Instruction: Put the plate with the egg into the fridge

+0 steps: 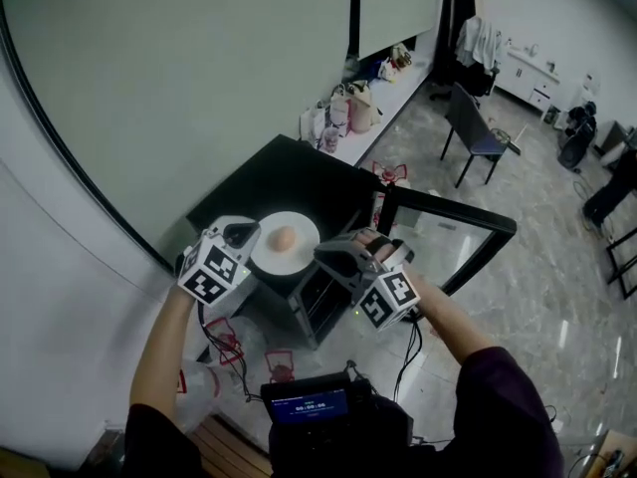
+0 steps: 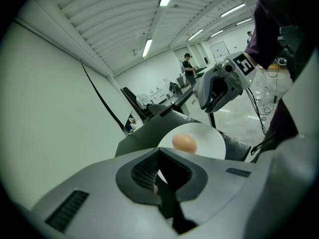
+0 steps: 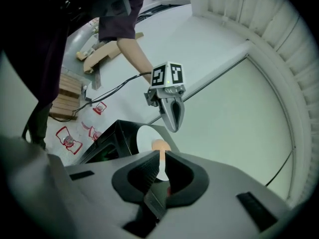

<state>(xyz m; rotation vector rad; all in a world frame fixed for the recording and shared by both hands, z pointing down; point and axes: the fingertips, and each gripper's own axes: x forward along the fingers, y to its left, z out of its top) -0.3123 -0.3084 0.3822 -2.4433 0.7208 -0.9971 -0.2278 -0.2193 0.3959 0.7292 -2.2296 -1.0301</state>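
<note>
A white plate with a brown egg sits at the front corner of the small black fridge's top. The fridge door stands open to the right. My left gripper is shut on the plate's left rim, and its own view shows the rim running into its jaws with the egg just beyond. My right gripper is shut on the opposite rim. In the right gripper view a white sliver of plate shows between its jaws, under the egg.
The fridge's open inside faces me below the plate. A wall runs close on the left. Bags line a ledge behind the fridge and a chair stands on the floor beyond. Red floor markers and cables lie near my feet.
</note>
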